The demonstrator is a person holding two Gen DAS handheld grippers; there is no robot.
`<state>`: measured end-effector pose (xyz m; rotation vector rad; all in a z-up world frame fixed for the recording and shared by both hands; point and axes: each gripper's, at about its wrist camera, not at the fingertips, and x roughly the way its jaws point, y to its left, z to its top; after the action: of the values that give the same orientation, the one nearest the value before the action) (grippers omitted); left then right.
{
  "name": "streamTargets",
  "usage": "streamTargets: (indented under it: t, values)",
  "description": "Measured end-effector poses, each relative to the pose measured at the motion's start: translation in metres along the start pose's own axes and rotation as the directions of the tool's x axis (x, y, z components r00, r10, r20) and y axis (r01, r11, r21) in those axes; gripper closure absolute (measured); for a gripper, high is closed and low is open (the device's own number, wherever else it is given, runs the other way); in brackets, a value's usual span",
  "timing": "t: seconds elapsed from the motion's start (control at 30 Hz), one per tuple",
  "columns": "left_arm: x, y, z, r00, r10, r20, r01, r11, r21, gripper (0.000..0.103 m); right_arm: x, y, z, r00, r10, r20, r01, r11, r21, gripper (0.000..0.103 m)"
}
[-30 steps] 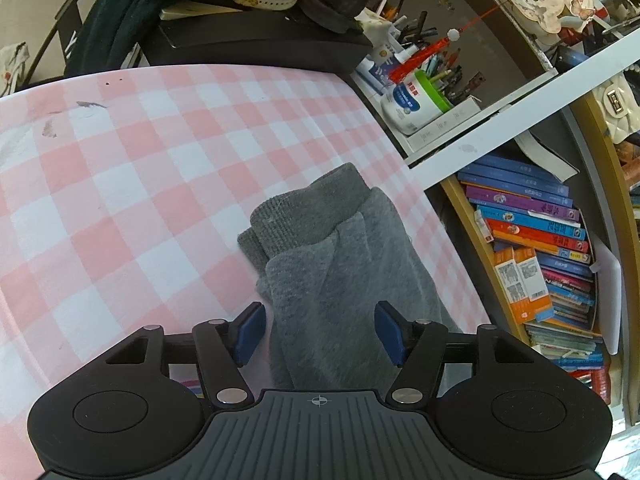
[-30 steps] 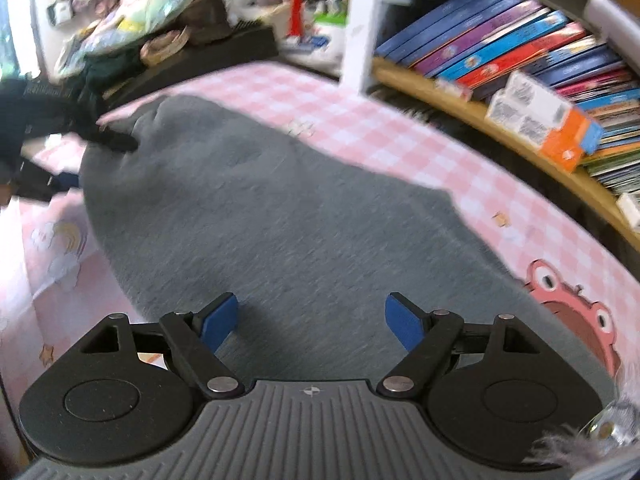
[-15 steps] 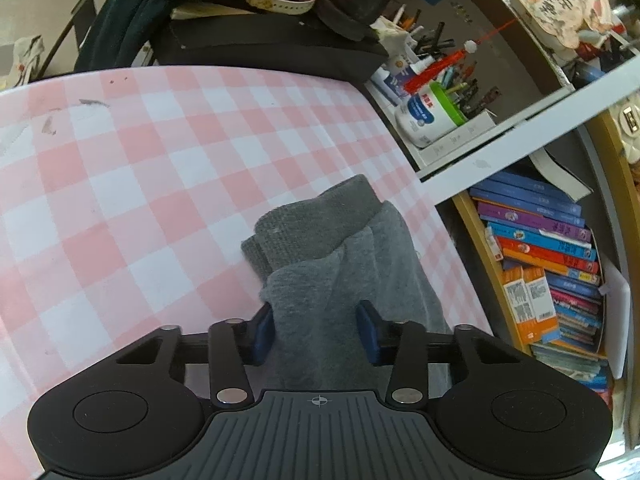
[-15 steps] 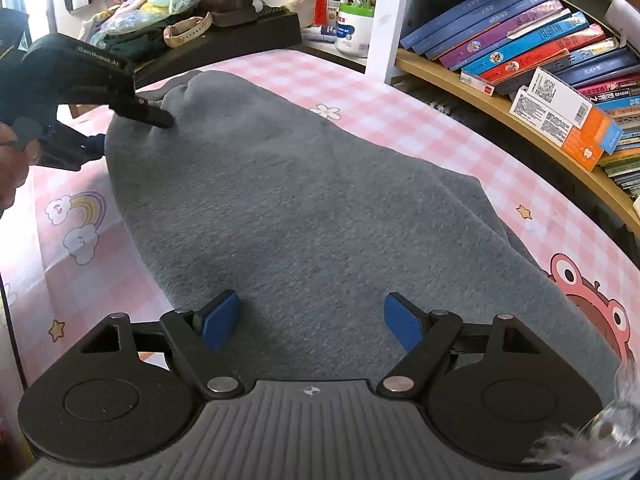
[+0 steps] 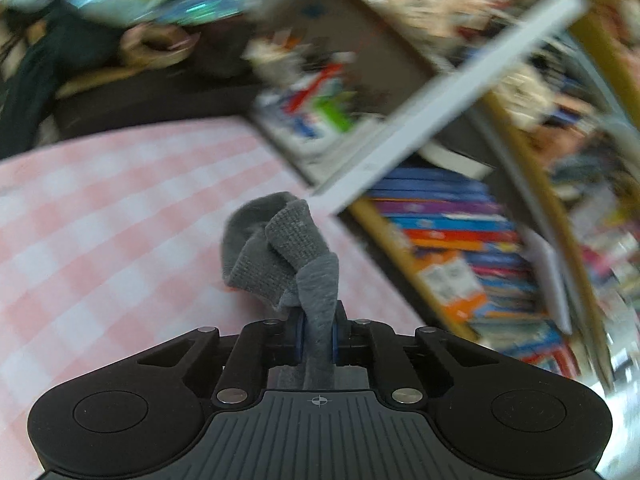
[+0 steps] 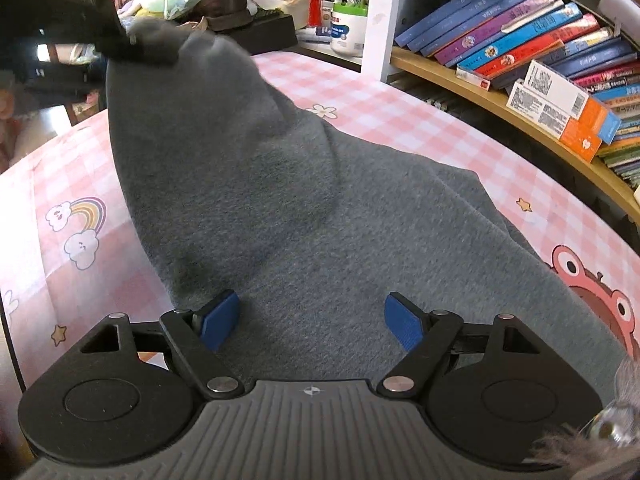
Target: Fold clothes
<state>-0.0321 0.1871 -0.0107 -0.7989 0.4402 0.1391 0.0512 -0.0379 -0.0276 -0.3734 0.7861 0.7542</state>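
Grey garment [image 6: 320,220] cuff edge pinched in closing left tongs [image 5: 318,338]

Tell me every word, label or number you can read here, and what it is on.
Nothing can be read with certainty.
book spines: printed titles, too small to read.
orange box: white code labels, too small to read.
white jar: blue label print, blurred.
Left wrist view: everything is motion-blurred.
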Motion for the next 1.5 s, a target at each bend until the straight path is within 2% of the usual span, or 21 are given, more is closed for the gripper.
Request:
streamTargets:
  t: [0.1, 0.17, 0.3, 0.4, 0.53, 0.7, 0.8, 0.9, 0.97, 1.0, 1.07, 1.13, 1.17, 1.23, 1.3, 1.4, 1.5]
  values:
    - [-0.003, -0.025, -0.002, 0.999, -0.043, -0.002, 0.043, 0.992, 0.122, 0.093, -0.005, -0.008, 0.001, 1.0, 0.011, 0.011, -0.011, 0.999, 0.048, 0.024]
    - [-0.003, -0.041, -0.004, 0.998, -0.062, -0.009, 0.063, 0.977, 0.206, 0.093, -0.011, -0.016, 0.002, 1.0, 0.017, 0.024, -0.019, 0.996, 0.09, 0.024]
    - [-0.007, -0.067, -0.01, 0.996, -0.087, -0.028, 0.091, 0.933, 0.349, 0.092, -0.035, -0.045, -0.002, 0.996, -0.007, 0.088, -0.015, 0.969, 0.246, 0.023]
    - [-0.01, -0.083, -0.017, 0.993, -0.105, -0.046, 0.115, 0.893, 0.435, 0.092, -0.057, -0.071, -0.011, 0.991, -0.057, 0.123, 0.006, 0.925, 0.38, 0.023]
    - [-0.009, -0.1, -0.028, 0.988, -0.133, -0.084, 0.157, 0.843, 0.514, 0.092, -0.081, -0.097, -0.026, 0.985, -0.11, 0.131, 0.029, 0.861, 0.508, 0.023]
    - [0.003, -0.114, -0.048, 0.975, -0.153, -0.16, 0.217, 0.807, 0.549, 0.092, -0.101, -0.109, -0.049, 0.983, -0.142, 0.114, 0.05, 0.81, 0.584, 0.023]
    - [0.016, -0.121, -0.069, 0.96, -0.136, -0.244, 0.254, 0.785, 0.565, 0.09, -0.104, -0.113, -0.058, 0.984, -0.147, 0.104, 0.051, 0.781, 0.622, 0.023]
    - [0.034, -0.129, -0.098, 0.921, -0.072, -0.383, 0.309, 0.733, 0.606, 0.081, -0.105, -0.12, -0.066, 0.985, -0.146, 0.097, 0.045, 0.744, 0.666, 0.023]
    - [0.047, -0.13, -0.116, 0.882, -0.013, -0.472, 0.338, 0.714, 0.613, 0.077, -0.105, -0.124, -0.071, 0.986, -0.136, 0.095, 0.032, 0.715, 0.698, 0.023]
    - [0.05, -0.128, -0.124, 0.868, 0.014, -0.497, 0.343, 0.707, 0.619, 0.077, -0.105, -0.125, -0.072, 0.987, -0.128, 0.095, 0.023, 0.703, 0.711, 0.023]
    - [0.048, -0.127, -0.129, 0.867, 0.021, -0.499, 0.346, 0.695, 0.63, 0.075, -0.104, -0.128, -0.074, 0.989, -0.111, 0.098, 0.004, 0.684, 0.73, 0.023]
    - [0.041, -0.123, -0.123, 0.87, -0.02, -0.493, 0.359, 0.712, 0.603, 0.067, -0.103, -0.129, -0.076, 0.99, -0.097, 0.099, -0.008, 0.673, 0.74, 0.023]
    - [0.037, -0.121, -0.118, 0.869, -0.054, -0.492, 0.371, 0.73, 0.574, 0.058, -0.102, -0.129, -0.076, 0.991, -0.09, 0.1, -0.015, 0.667, 0.745, 0.023]
    - [0.029, -0.118, -0.109, 0.867, -0.131, -0.48, 0.396, 0.767, 0.505, 0.048, -0.1, -0.13, -0.077, 0.992, -0.068, 0.103, -0.033, 0.654, 0.756, 0.023]
    - [0.02, -0.119, -0.102, 0.874, -0.18, -0.452, 0.408, 0.776, 0.481, 0.047, -0.099, -0.13, -0.078, 0.993, -0.046, 0.113, -0.058, 0.639, 0.767, 0.023]
    - [0.008, -0.118, -0.089, 0.902, -0.229, -0.366, 0.391, 0.794, 0.466, 0.04, -0.099, -0.131, -0.078, 0.991, -0.014, 0.136, -0.099, 0.612, 0.785, 0.023]
    - [0.007, -0.112, -0.078, 0.927, -0.212, -0.308, 0.339, 0.826, 0.451, 0.04, -0.098, -0.131, -0.078, 0.986, 0.026, 0.164, -0.149, 0.58, 0.801, 0.023]
